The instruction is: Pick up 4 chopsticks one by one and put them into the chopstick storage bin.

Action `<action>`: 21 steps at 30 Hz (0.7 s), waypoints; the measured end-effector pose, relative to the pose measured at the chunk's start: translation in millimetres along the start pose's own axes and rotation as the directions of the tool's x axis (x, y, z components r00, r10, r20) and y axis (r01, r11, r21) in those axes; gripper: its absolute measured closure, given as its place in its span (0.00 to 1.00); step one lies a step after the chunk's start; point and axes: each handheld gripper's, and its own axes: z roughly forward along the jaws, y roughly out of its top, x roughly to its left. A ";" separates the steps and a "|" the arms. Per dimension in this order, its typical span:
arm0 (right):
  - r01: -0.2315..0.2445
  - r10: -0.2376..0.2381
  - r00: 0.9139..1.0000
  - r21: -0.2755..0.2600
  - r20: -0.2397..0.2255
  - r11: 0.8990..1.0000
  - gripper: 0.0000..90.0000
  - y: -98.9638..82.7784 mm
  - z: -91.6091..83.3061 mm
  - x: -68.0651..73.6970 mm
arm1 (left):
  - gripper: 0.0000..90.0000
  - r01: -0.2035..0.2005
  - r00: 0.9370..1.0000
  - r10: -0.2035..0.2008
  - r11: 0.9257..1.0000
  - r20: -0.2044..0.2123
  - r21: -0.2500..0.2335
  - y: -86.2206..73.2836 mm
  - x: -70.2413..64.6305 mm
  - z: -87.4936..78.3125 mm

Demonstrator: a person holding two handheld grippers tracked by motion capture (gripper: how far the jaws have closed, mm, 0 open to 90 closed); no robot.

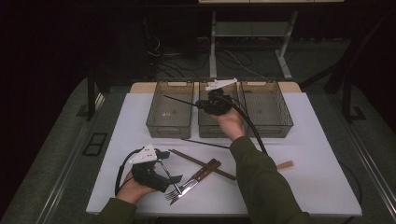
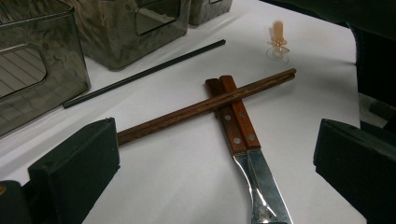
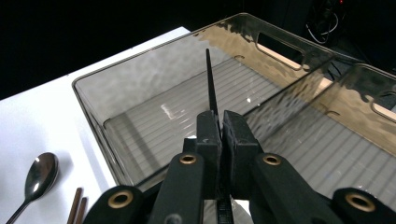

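Black and thin, a chopstick (image 3: 209,84) is pinched tight between the jaws of the right gripper (image 1: 212,103), and it sticks out over the left bin (image 1: 171,108), one of three smoky clear bins in a row at the far side of the white table (image 1: 317,177). Another black chopstick (image 2: 144,73) lies on the table near the bins. The left gripper (image 1: 173,178) sits low with its jaws wide apart and holding nothing. Right in front of it, brown wooden chopsticks (image 2: 205,106) lie across two wooden knife handles (image 2: 236,116).
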 end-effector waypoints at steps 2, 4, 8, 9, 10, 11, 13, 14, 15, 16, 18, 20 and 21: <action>0.008 -0.008 1.000 0.009 0.004 1.000 0.95 3.1 5.5 2.5 | 0.00 0.003 1.000 -0.003 1.000 0.001 -0.005 0.1 -0.6 0.1; 0.013 -0.013 1.000 0.010 0.007 1.000 0.95 6.1 10.6 4.1 | 0.00 -0.006 1.000 0.006 1.000 0.003 -0.004 0.6 -0.5 0.0; 0.015 -0.015 1.000 0.015 0.019 1.000 0.95 10.7 20.5 6.3 | 0.00 -0.003 1.000 0.003 1.000 0.006 -0.001 0.5 -0.7 0.0; 0.015 -0.015 1.000 0.018 0.025 1.000 0.95 11.5 22.7 6.4 | 0.00 -0.003 1.000 0.003 1.000 0.005 0.000 0.5 -0.6 -0.1; 0.010 -0.011 0.999 0.020 0.034 1.000 0.95 13.1 27.2 6.5 | 0.00 -0.003 1.000 0.003 1.000 0.006 -0.001 0.5 -0.5 -0.1; 0.010 -0.010 0.999 0.019 0.038 1.000 0.95 13.7 29.3 6.4 | 0.00 -0.003 1.000 0.003 1.000 0.006 0.000 0.5 -0.5 -0.1; -0.001 0.000 0.999 0.017 0.054 1.000 0.95 14.6 32.9 6.3 | 0.00 -0.003 1.000 0.003 1.000 0.007 -0.002 0.6 -0.7 -0.1; -0.001 0.000 0.999 0.017 0.054 1.000 0.95 14.6 32.9 6.3 | 0.00 -0.003 1.000 0.003 1.000 0.007 -0.003 0.6 -0.8 -0.1; -0.005 0.004 0.998 0.017 0.055 1.000 0.95 14.8 35.2 5.7 | 0.00 -0.003 1.000 0.003 1.000 0.008 -0.003 0.6 -0.7 -0.2; -0.013 0.012 0.998 0.021 0.056 1.000 0.95 15.6 39.7 4.8 | 0.00 -0.001 1.000 0.001 1.000 0.007 -0.004 0.6 -0.7 -0.1; -0.016 0.014 0.998 0.025 0.056 1.000 0.95 16.3 42.0 5.0 | 0.00 -0.002 1.000 0.002 1.000 0.009 -0.004 0.6 -0.7 0.0; -0.012 0.011 0.998 0.028 0.059 1.000 0.95 17.6 46.4 5.8 | 0.00 -0.008 1.000 0.008 1.000 0.012 -0.004 0.7 -0.4 0.0; -0.009 0.008 0.998 0.027 0.061 1.000 0.95 18.2 48.4 6.4 | 0.00 -0.008 1.000 0.008 1.000 0.013 -0.005 0.8 -0.5 0.0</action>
